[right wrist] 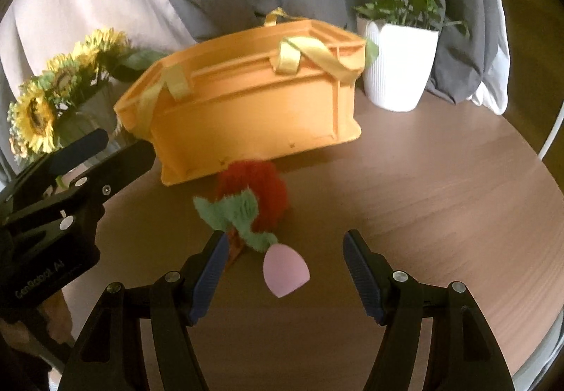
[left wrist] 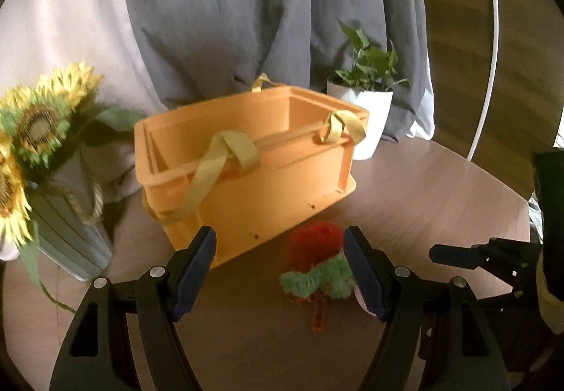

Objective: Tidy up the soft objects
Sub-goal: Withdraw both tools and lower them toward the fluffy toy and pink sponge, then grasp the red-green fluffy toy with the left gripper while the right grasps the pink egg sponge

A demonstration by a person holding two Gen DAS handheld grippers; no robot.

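Grey and pale curtains hang behind a round wood-grain counter. On it I see an orange plastic crate with yellow ribbon handles, a white potted plant behind the crate's right end, and a vase of artificial sunflowers off to the left.

The soft things to sort lie on the counter just in front of the crate's near wall: a fuzzy red flower with green leaves, and a small pink egg-shaped sponge touching its leaf end on the near side.

My left tool is open, nothing between its pads, with the red flower lying between and beyond its fingertips. My right tool is also open and empty, and the pink sponge sits midway between its fingers without touching either pad. From each wrist view I can see the other tool alongside, so the 2 are crowding the same spot.

I judge this to be the approach for a first pick; as far as I can see into the crate, nothing soft is inside yet. Next I need the right tool low enough for the pads to straddle the sponge, then a gentle close, since it will squash and could squirt out. The left should centre on the flower's red head, not the thin stem, and keep clear of the right tool's fingers.
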